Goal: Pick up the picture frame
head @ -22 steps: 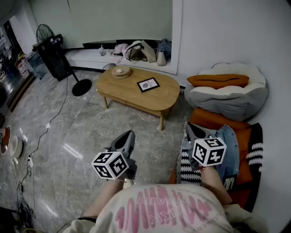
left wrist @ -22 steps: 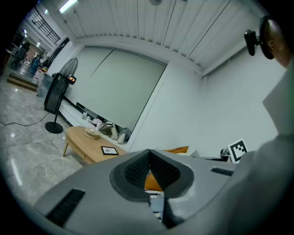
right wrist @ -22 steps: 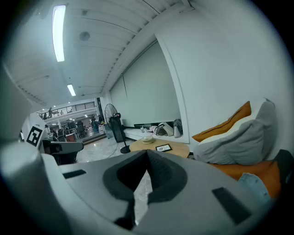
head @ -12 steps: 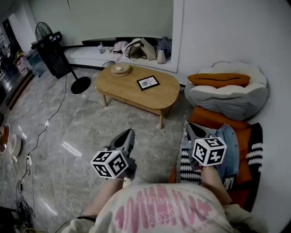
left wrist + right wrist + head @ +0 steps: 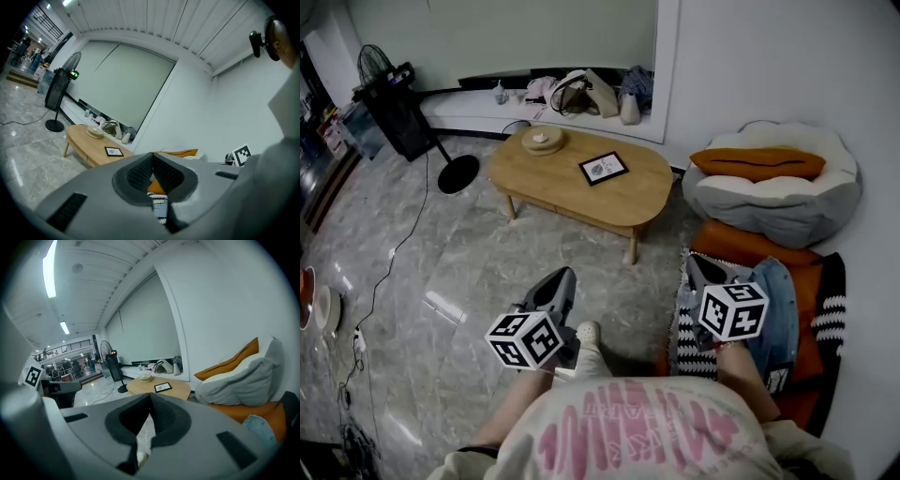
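1. Your white shoe [image 5: 587, 332] has appeared beside your left gripper [image 5: 564, 277].
2. That gripper and your right gripper [image 5: 694, 264] are pressed together, empty.
3. The picture frame [image 5: 603, 169] lies on the table [image 5: 642, 202], well ahead of both.

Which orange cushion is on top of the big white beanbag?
The slim orange cushion lies across the white beanbag; the other orange cushion sits lower, in front of it.

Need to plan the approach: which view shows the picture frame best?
The head view: the picture frame lies flat on the table, seen from above, whole and unobstructed. Both gripper views show it small, distant, at a shallow slant.
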Demonstrator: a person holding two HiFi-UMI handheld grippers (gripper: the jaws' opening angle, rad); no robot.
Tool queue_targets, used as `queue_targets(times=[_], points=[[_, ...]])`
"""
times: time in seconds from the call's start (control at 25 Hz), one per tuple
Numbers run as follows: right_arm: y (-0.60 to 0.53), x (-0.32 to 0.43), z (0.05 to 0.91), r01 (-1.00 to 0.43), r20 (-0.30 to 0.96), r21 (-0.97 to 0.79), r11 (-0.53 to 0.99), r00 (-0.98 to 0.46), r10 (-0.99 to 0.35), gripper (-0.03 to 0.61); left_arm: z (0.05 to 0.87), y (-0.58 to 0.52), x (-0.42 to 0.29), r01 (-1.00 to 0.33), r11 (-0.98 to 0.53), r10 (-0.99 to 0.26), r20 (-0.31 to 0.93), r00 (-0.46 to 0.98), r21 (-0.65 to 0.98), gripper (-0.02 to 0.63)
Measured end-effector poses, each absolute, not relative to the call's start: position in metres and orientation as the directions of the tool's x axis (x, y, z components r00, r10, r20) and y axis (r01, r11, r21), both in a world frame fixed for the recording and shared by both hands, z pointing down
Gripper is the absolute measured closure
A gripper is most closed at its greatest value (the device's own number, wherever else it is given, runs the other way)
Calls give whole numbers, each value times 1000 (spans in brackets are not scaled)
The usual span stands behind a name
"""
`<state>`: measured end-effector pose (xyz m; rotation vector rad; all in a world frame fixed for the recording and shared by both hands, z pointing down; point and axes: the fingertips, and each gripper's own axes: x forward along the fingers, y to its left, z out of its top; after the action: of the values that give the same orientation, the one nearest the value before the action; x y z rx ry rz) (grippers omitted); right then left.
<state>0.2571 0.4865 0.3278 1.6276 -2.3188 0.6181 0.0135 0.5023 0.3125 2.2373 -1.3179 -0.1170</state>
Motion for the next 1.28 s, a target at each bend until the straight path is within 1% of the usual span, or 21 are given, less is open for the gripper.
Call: queue_targets(times=[0.16,0.36,0.52,0.8,0.88,0.96,1.28], points=[[449,249,320,-950,420,-175,259,-310,-853,574,308,457,7,-769,-411,-815,180,551,490,611],[392,226,303,-943,395,-238,232,-312,-864,574,287,389,-9,-747,-455,-799,148,583,485,611],[348,207,290,-946,383,-244,212,-295,-876,574,264,340,-27,-727,-496,-789,104,606,476,611],[287,172,269,-942,307,-278,189,-274,-912,574,244,278,-69,-711,-533,-780,60,623,458,611],[276,164,275,-945,314,-274,181,-266,-912,574,246,266,-81,-714,-526,-787,53,614,462,611],[268,157,287,-944,347,-279,176,-270,-898,574,254,258,-90,-715,-510,-793,60,606,479,611],[223,127,324,-901,407,-399,171,-341,-847,574,294,228,-113,-725,-440,-799,137,585,529,611]])
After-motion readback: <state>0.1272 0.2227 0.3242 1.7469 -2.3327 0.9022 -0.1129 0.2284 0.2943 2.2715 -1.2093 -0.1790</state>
